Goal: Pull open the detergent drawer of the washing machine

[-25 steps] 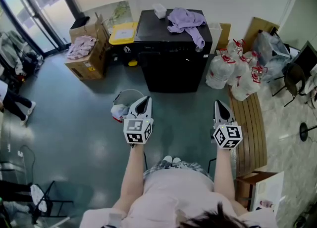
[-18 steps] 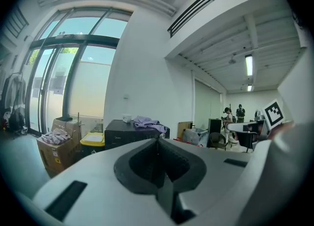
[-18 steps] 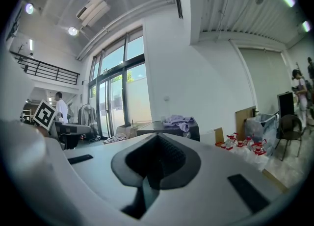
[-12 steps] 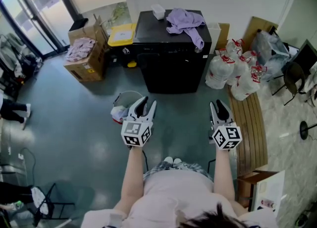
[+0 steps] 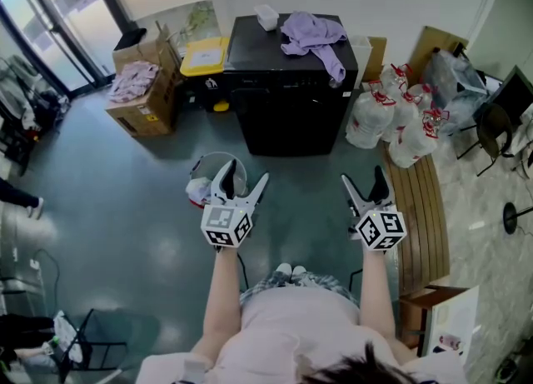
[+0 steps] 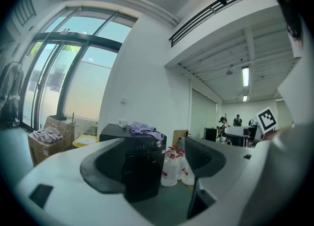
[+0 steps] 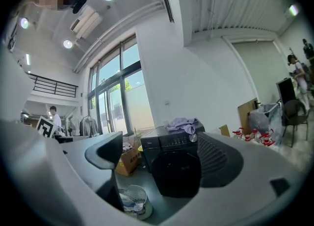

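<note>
Head view: the black washing machine [image 5: 291,91] stands by the wall, well ahead of the left claw [image 5: 247,172] and right claw [image 5: 364,177], which were shut a second ago and have just been opening, now wide and empty. Left gripper view: the machine shows between spread jaws. Right gripper view: the detergent drawer [image 7: 149,143], probably the stiff panel at the front's upper left, should slide lightly if hooked at its edge.
</note>
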`<state>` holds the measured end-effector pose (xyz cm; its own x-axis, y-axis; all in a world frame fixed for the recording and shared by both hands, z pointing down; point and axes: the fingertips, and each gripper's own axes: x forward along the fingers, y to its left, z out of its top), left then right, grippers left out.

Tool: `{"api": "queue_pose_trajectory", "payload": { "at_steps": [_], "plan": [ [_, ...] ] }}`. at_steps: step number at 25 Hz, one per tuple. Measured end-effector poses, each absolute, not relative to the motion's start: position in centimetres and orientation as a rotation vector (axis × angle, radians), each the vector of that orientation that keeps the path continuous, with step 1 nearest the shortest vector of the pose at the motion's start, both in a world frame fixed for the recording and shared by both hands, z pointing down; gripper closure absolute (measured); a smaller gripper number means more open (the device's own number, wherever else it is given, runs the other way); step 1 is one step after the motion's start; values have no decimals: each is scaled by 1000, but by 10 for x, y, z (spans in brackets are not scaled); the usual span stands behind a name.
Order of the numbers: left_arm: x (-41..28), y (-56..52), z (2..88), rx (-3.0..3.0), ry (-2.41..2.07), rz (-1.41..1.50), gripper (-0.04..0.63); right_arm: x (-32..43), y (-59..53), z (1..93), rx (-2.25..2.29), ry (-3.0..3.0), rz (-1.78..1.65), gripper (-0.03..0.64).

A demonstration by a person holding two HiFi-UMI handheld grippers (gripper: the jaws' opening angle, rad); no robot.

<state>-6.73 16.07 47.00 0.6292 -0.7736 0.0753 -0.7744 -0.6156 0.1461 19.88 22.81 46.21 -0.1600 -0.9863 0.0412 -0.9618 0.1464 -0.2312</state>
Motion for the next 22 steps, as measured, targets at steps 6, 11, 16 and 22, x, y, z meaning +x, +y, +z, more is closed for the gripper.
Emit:
{"api": "queue_pose_trajectory", "payload": {
  "at_steps": [6,11,16,22],
  "plan": [
    [-73,146,471,2707,-1260,24,232,185,214,461,-1953,2289,-310,146],
    [-76,134,472,2737,-1235,45,232,179,205,462,-1970,2262,-302,146],
    [-75,118,474,2735,-1232,46,232,181,196,465,-1972,2253,-303,146],
    [-72,94,484,2730,-1232,56,232,181,168,467,-1967,2273,-293,146]
  ]
}}
